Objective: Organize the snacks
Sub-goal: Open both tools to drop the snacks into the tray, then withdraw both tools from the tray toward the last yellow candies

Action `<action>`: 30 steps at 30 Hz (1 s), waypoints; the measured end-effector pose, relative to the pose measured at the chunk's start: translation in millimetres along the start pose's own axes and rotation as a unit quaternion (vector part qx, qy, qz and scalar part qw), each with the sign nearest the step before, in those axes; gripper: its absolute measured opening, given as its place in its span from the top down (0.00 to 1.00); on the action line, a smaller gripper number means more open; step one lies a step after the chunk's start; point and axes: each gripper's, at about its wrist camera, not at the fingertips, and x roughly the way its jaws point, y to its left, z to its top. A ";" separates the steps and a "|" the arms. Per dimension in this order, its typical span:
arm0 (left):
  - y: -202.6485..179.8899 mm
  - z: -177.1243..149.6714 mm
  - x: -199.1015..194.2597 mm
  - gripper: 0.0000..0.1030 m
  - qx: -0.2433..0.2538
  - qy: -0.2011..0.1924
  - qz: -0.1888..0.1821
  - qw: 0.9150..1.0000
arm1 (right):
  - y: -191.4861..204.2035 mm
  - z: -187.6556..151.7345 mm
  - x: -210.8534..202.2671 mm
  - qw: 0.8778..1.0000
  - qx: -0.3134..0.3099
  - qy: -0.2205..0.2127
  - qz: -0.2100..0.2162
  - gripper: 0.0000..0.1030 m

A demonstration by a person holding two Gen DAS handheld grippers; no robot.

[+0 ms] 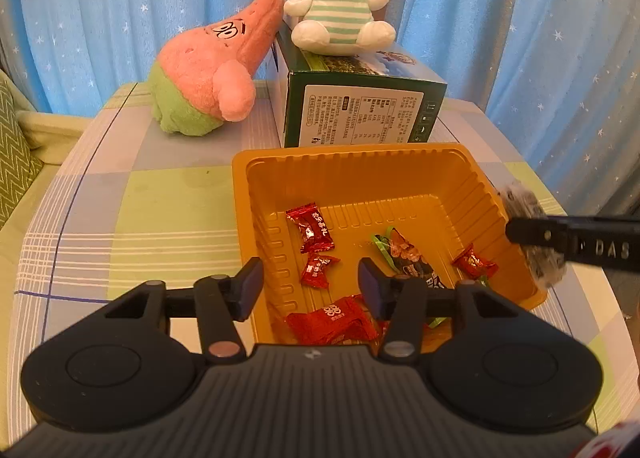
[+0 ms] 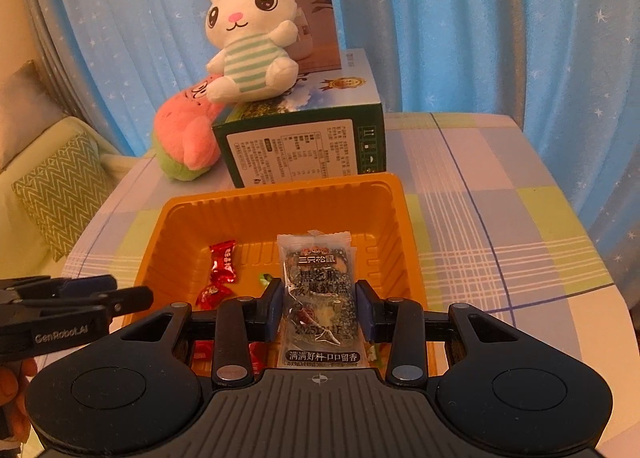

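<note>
Checked-cloth table [image 1: 120,218]: orange tray [image 1: 360,152], green carton [image 1: 360,106], pink-green plush [image 1: 208,74] resting directly on it.

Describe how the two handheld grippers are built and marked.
Both the left gripper and the right gripper are matte black, with a ribbed centre body, two round side housings, hinged link arms with silver pins, and blue finger pads. White lettering on the left one's side reads GenRobot.AI.

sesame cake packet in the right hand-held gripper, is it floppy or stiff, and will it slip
The packet probably holds fairly stiff: it stands upright between the right hand-held gripper pads without drooping. Its clear glossy film looks slippery, so it could slide if the grip loosens. It seems light, a small single-serve pack, and should drop flat into the tray.
</note>
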 end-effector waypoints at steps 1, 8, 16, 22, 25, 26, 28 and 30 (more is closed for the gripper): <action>-0.5 -0.4 -0.7 0.51 0.001 0.000 -0.001 1.000 | -0.5 1.2 0.1 1.000 0.000 -0.001 -0.001 0.63; -6.5 -2.9 -9.5 0.34 0.013 -0.012 -0.005 1.000 | -1.6 9.8 6.8 1.000 0.002 -0.015 0.006 0.63; -6.7 -20.7 -29.0 0.27 0.015 -0.036 0.004 0.999 | -3.7 3.3 -11.0 1.000 0.006 -0.025 0.002 0.49; -10.8 -41.4 -49.4 0.27 0.009 -0.045 0.016 0.999 | -3.0 -17.1 -37.1 1.000 0.011 -0.022 -0.001 0.49; -13.1 -51.0 -62.7 0.27 0.012 -0.048 0.020 0.999 | 0.0 -34.3 -54.2 1.000 0.009 -0.021 -0.003 0.49; -13.8 -54.6 -67.8 0.27 0.013 -0.047 0.021 0.999 | 1.2 -40.1 -59.3 1.000 0.007 -0.021 -0.007 0.49; -15.5 -62.2 -77.9 0.27 0.013 -0.045 0.022 0.999 | 3.6 -55.9 -72.8 1.000 0.000 -0.020 -0.019 0.49; -17.0 -71.6 -89.7 0.26 0.009 -0.042 0.022 0.999 | 4.0 -70.8 -84.7 1.000 0.006 -0.015 -0.022 0.49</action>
